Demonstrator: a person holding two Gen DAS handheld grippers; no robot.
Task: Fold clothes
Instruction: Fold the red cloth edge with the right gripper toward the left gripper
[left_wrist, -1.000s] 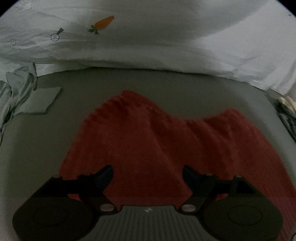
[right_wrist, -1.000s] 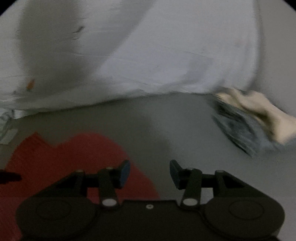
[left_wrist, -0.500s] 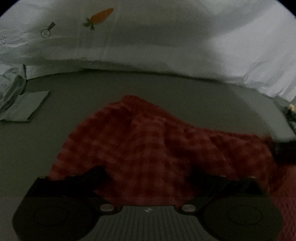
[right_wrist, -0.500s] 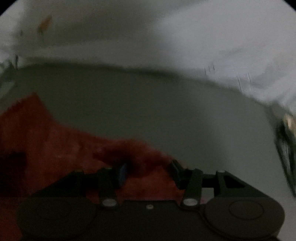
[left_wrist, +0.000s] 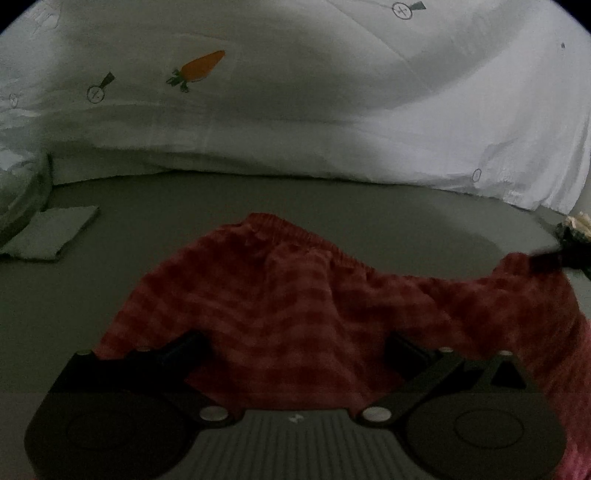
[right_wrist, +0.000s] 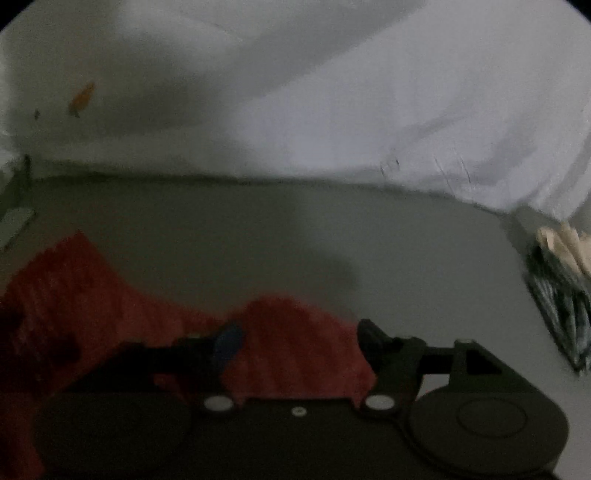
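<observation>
Spreading fingers: left gripper (left_wrist: 293, 341) has its fingers wide apart, with cloth lying between them.
Right gripper (right_wrist: 295, 338): fingers also wide; a raised fold of cloth stands between them.
Garment: red checked shorts (left_wrist: 303, 306) lie on the grey bed surface (left_wrist: 155, 280), their gathered waistband at 12 o'clock.
Folded grey cloth (left_wrist: 50, 232): at 10 o'clock, apart from the shorts.
Dark and cream pile (right_wrist: 561, 280): at 3 o'clock.
White carrot-print duvet (left_wrist: 295, 110): farthest, at 12 o'clock.
</observation>
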